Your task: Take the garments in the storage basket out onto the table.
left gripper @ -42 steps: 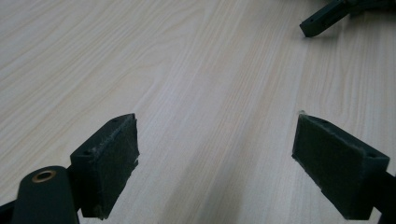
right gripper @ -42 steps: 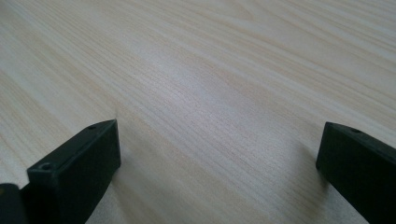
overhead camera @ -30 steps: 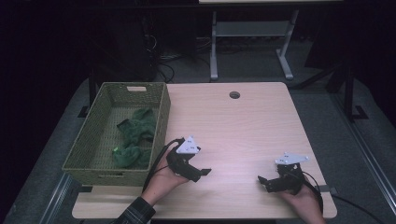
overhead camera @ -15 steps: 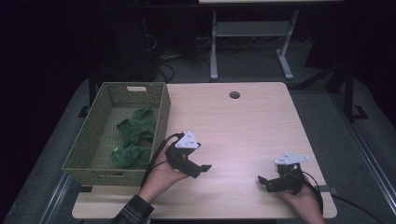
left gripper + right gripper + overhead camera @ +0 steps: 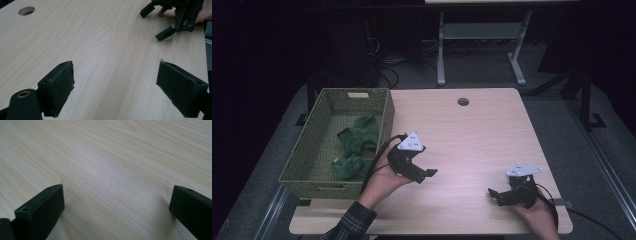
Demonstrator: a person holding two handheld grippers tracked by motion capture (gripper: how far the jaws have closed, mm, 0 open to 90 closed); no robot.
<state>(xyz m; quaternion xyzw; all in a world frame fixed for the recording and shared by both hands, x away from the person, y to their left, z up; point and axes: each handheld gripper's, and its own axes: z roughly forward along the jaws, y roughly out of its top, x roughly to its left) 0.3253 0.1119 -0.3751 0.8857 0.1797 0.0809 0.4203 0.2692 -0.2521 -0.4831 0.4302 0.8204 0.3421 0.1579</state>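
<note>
High view shows the left gripper (image 5: 424, 174), jaws spread and holding nothing, at lower centre beside the basket (image 5: 384, 125) of green cloth (image 5: 354, 147). Lower right, the right gripper (image 5: 497, 195) rests on the table (image 5: 472, 135), jaws also spread.

Lab-like workroom, pale wooden desk (image 5: 472, 135) with cable hole (image 5: 463, 102), metal stand (image 5: 477, 40), grey carpet (image 5: 557, 105)
</note>
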